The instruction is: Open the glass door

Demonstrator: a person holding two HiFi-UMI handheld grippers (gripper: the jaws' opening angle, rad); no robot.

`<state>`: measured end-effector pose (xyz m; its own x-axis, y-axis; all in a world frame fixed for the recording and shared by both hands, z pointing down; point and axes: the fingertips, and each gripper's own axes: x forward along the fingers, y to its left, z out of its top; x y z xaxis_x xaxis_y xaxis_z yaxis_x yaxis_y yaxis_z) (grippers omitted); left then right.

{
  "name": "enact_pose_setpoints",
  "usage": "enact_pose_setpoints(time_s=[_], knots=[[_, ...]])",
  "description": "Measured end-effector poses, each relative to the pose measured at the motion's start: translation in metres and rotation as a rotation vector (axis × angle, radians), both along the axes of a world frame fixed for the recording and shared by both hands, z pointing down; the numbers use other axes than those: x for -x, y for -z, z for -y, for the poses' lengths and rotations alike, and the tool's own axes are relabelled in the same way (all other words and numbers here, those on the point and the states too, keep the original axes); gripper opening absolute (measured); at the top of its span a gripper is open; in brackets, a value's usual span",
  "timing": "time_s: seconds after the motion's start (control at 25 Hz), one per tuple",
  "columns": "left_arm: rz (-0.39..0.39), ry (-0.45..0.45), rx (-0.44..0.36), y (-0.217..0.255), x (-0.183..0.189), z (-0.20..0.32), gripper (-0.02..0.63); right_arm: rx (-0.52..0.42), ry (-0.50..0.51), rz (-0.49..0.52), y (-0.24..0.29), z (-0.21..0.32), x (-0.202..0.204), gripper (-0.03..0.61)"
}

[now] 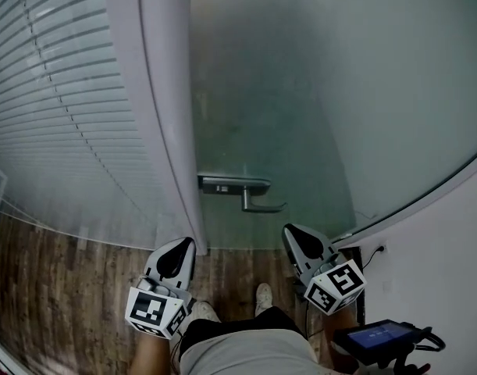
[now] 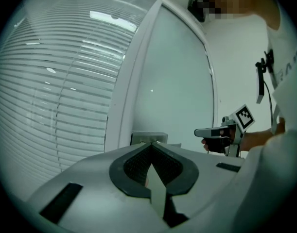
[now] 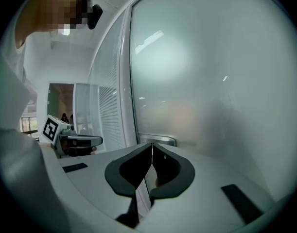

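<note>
Facing the frosted glass door (image 1: 300, 92), which looks shut, with its lever handle (image 1: 252, 197) at the left edge beside the frame (image 1: 156, 131), left gripper (image 1: 178, 253) and right gripper (image 1: 298, 239) both hang short of it above the wood floor (image 1: 51, 287), jaws pressed together on nothing. Likely risk: with jaws like that they can only push the lever, so a tip may slide off its smooth end, or the left one may knock the frame.

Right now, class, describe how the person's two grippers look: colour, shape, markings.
The left gripper and right gripper are alike: pale grey tapered shells, black ridged pads narrowing to a point. Each carries a white cube printed with black square markers.
</note>
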<state>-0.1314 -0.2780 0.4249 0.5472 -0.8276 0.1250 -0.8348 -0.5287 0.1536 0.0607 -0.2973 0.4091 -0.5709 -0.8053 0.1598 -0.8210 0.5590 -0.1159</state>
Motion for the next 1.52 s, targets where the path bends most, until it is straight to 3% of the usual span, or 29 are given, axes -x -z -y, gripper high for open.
enact_pose_setpoints(time_s=[0.4,0.64,0.84,1.08,1.52], knots=[[0.054,0.066,0.07,-0.001,-0.031,0.053,0.0,0.1,0.143,-0.022,-0.024,0.072,-0.017,0.005],[0.075,0.089,0.088,-0.008,-0.039,0.03,0.0,0.11,0.233,-0.088,-0.036,0.058,-0.016,0.119],[0.075,0.12,0.076,-0.007,-0.028,0.03,-0.001,0.124,0.317,-0.266,-0.057,0.065,-0.004,0.184],[0.069,0.132,0.09,-0.008,-0.019,0.025,-0.001,0.136,0.304,-0.411,-0.066,0.076,-0.004,0.187],[0.06,0.138,0.097,-0.007,-0.017,0.02,0.0,0.166,0.313,-0.381,-0.068,0.072,-0.001,0.132]])
